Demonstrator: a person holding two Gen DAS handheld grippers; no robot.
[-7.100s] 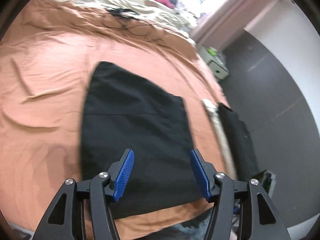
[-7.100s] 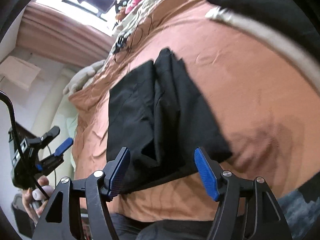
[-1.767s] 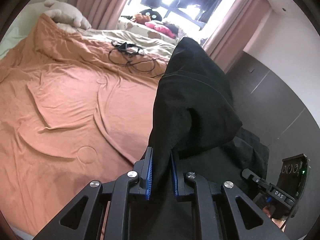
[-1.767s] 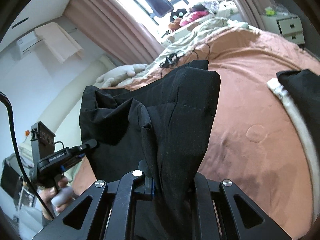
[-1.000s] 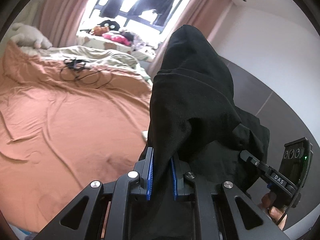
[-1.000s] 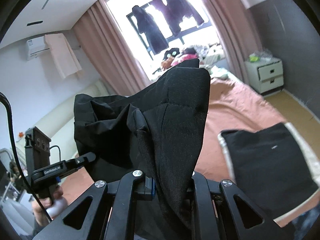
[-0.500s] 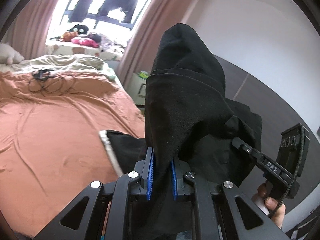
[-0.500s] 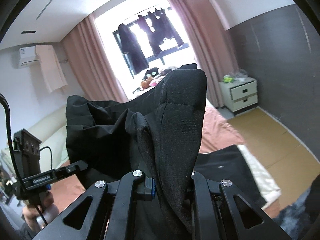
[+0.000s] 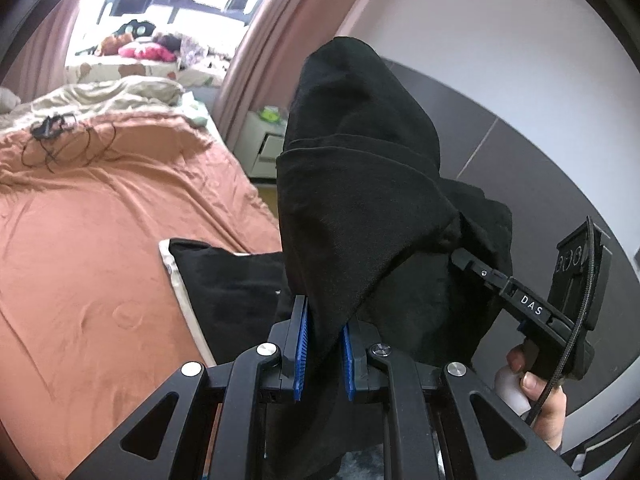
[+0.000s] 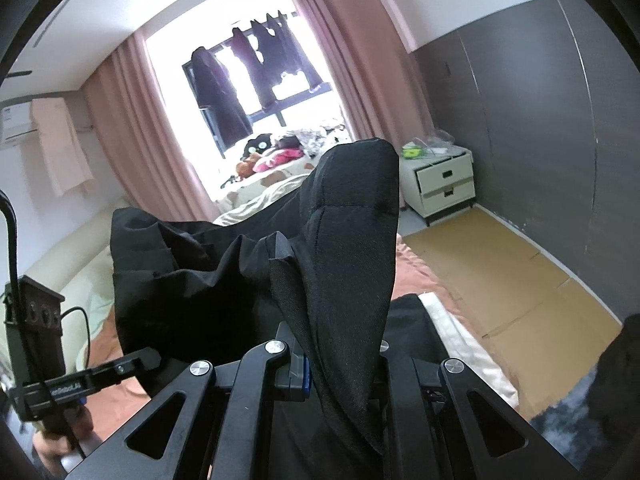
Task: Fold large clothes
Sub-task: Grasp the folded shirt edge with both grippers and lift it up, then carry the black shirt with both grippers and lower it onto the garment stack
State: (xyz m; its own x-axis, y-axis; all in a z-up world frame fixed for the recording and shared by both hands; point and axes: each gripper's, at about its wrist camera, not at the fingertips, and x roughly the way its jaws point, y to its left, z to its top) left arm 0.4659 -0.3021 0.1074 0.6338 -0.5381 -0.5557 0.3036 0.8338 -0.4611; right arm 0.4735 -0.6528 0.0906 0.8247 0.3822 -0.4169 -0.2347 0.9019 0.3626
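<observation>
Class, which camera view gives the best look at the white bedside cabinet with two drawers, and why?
The right wrist view: the bedside cabinet shows whole, both drawer fronts and the clutter on top, beside the curtain. In the left wrist view the cabinet is small, with the held black garment hiding its right part.

The bed [image 9: 92, 216], spread with a rumpled orange sheet, filled the left wrist view's left side. A folded black garment [image 9: 232, 280] lay at its right edge, tangled black cables [image 9: 56, 136] upper left.
</observation>
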